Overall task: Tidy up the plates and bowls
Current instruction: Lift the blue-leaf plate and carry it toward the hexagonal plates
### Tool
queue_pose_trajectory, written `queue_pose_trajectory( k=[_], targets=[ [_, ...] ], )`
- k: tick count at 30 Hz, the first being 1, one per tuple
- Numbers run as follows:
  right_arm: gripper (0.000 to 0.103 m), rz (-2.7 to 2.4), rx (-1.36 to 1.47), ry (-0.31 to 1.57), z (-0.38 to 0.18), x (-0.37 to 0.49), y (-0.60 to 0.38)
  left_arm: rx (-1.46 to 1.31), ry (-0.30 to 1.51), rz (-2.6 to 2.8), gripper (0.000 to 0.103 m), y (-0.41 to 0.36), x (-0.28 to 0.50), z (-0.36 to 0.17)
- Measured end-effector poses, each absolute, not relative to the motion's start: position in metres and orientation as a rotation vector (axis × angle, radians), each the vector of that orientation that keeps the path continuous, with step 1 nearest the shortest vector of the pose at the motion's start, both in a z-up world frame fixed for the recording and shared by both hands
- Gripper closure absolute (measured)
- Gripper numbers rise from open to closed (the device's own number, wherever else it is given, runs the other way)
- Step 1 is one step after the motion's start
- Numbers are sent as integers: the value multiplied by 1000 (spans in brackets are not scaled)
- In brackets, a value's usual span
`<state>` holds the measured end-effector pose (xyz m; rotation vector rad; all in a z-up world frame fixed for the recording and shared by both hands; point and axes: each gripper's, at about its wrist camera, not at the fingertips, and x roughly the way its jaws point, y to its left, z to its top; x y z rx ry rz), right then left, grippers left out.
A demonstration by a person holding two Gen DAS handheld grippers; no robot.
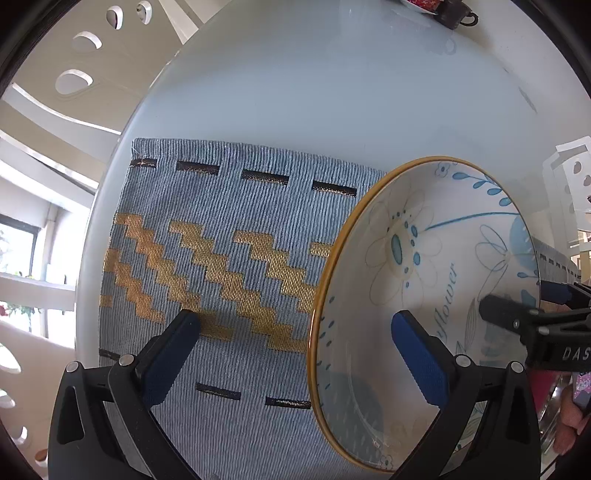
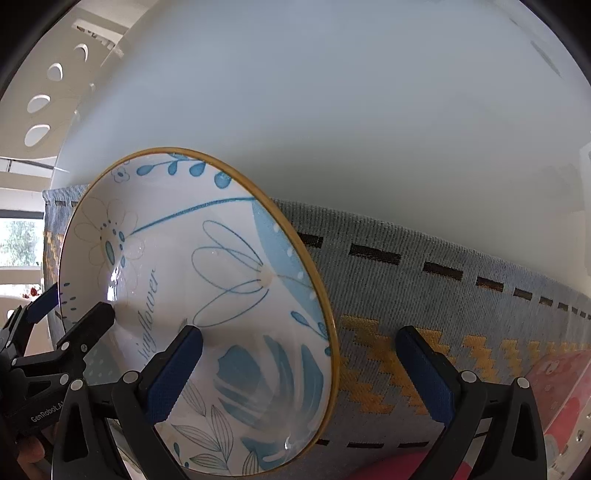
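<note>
A white bowl (image 1: 443, 258) (image 2: 184, 258) with blue flowers and a gold rim rests on a blue and gold woven placemat (image 1: 221, 221) (image 2: 443, 295). My left gripper (image 1: 295, 332) is open and straddles the bowl's left rim, one finger inside the bowl and one over the mat. On the opposite side my right gripper (image 2: 299, 343) is open too, its fingers either side of the right rim. Each wrist view shows the other tool across the bowl: the right gripper (image 1: 524, 297) and the left gripper (image 2: 75, 302). Neither gripper's pads press on the rim.
The placemat lies on a round white table (image 1: 332, 92) (image 2: 332, 110). A red patterned dish (image 1: 421, 3) and a dark object (image 1: 454, 14) sit at the far edge. A pink and red item (image 2: 554, 387) lies beside the mat. A person's hand (image 1: 569, 424) holds the right tool.
</note>
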<state>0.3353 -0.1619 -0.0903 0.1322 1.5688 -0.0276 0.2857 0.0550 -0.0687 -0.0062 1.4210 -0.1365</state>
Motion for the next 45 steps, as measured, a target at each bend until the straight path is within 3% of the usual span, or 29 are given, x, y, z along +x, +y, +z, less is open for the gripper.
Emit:
queue_pose_trajectory(
  k=[11,12,13,14,15,17,23,45],
  targets=[
    [2,-42,159,1551,-85,339,-164,-26,1429,-120,0,59,279,-70],
    [5,-34,156,1542,-84,336,-163,-32,1426,-114,4,58,279,-70],
    [17,-21,155,1536,-81,335,-160,-39,1411,-109,9,57,277,-67],
    [33,8,156,1527,-75,336,-155,-52,1393,-120,29,56,276,-63],
    [39,26,156,1524,-72,336,-152,-61,1376,-144,48,53,274,-59],
    [41,36,152,1523,-71,337,-150,-86,1378,-203,59,45,273,-56],
    [56,65,185,1506,-64,336,-166,-71,1352,-203,60,44,273,-53],
    [56,162,185,1501,-59,302,-135,-21,1336,-166,60,98,270,-27]
  ],
)
